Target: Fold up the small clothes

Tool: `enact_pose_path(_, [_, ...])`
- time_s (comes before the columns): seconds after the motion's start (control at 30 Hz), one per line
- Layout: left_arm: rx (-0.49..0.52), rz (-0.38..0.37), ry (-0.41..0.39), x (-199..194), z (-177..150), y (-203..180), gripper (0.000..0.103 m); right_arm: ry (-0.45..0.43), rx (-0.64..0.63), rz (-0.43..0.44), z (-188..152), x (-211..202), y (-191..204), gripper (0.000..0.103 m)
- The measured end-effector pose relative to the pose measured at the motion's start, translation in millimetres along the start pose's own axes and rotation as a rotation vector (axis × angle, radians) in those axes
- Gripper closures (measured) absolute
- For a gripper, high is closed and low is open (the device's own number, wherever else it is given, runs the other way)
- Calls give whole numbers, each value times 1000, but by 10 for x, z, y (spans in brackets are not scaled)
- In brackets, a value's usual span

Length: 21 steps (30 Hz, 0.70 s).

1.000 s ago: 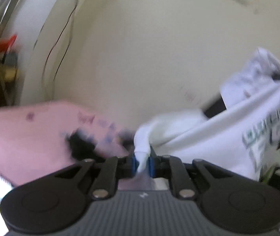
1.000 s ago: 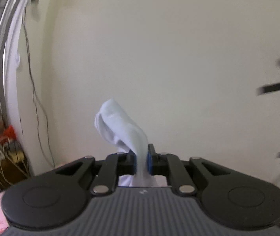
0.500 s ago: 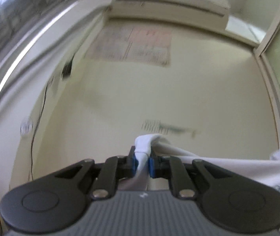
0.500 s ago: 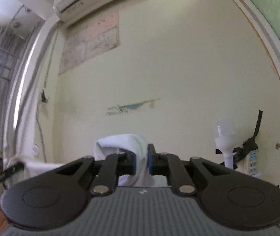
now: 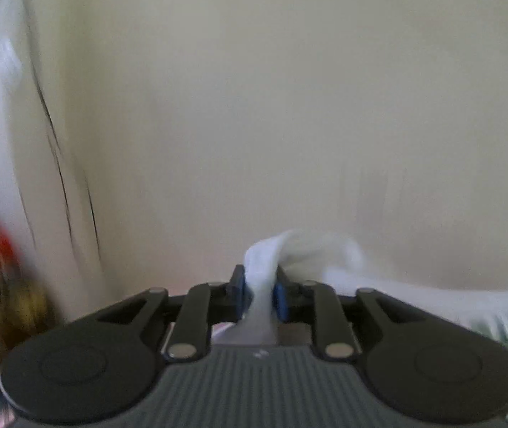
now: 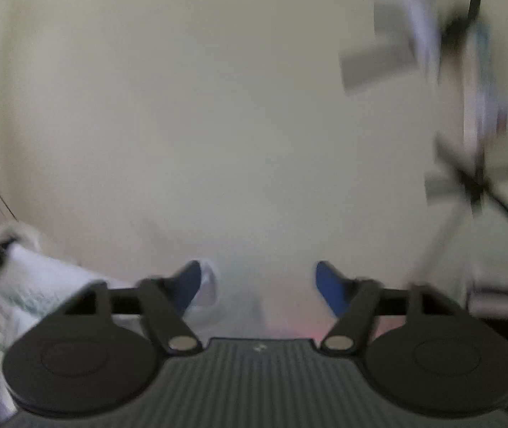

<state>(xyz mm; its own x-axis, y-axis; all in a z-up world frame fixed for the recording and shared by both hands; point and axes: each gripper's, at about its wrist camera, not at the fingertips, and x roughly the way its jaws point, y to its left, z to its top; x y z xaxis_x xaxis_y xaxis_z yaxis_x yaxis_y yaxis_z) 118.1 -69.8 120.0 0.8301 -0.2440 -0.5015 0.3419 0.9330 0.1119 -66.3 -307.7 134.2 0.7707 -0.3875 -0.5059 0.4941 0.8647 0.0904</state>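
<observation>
My left gripper point(image 5: 259, 294) is shut on a fold of a small white garment point(image 5: 396, 285) with green print. The cloth bunches above the blue pads and trails off to the right. My right gripper point(image 6: 257, 285) is open, its blue pads wide apart. A bit of the white garment point(image 6: 32, 285) lies against the left finger and stretches away to the left, where a dark clamp-like part of the other gripper holds it. Both views are blurred by motion and face a cream wall.
A cream wall point(image 5: 271, 107) fills both views. Dark cables point(image 5: 64, 185) and blurred clutter point(image 5: 4, 267) are at the left. Blurred black and white fittings point(image 6: 468, 107) are on the wall at the right. A pink surface point(image 6: 289, 317) shows below the right fingers.
My right gripper has opened and let go of the white garment. Both cameras have tilted down from the upper wall. My left gripper stays shut on the cloth.
</observation>
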Motion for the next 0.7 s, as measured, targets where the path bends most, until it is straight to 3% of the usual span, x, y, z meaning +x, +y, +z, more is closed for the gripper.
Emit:
enact_pose_path(0.03, [-14, -41, 63, 157, -194, 25, 89, 71, 14, 23, -179, 98, -67, 44])
enact_pose_path(0.1, [25, -69, 65, 218, -546, 97, 85, 111, 18, 113, -553, 44, -247, 38])
enact_pose_path(0.17, [87, -37, 35, 171, -773, 165, 85, 109, -7, 126, -821, -115, -406, 36])
enact_pose_path(0.27, [108, -81, 63, 109, -971, 338, 84, 121, -30, 112, -1114, -279, -628, 36])
enact_pose_path(0.43, [68, -133, 169, 58, -1033, 731, 83, 151, -82, 131, -1408, -397, -671, 39])
enact_pose_path(0.5, [28, -157, 189, -98, -1040, 832, 81, 136, -121, 129, -1457, -462, -605, 48])
enact_pose_path(0.6, [-48, -204, 199, -395, -1055, 1053, 79, 144, -133, 129, -1447, -470, -589, 58])
enact_pose_path(0.7, [-66, -234, 177, -737, -1155, 1220, 77, 135, -110, 135, -1490, -496, -658, 61])
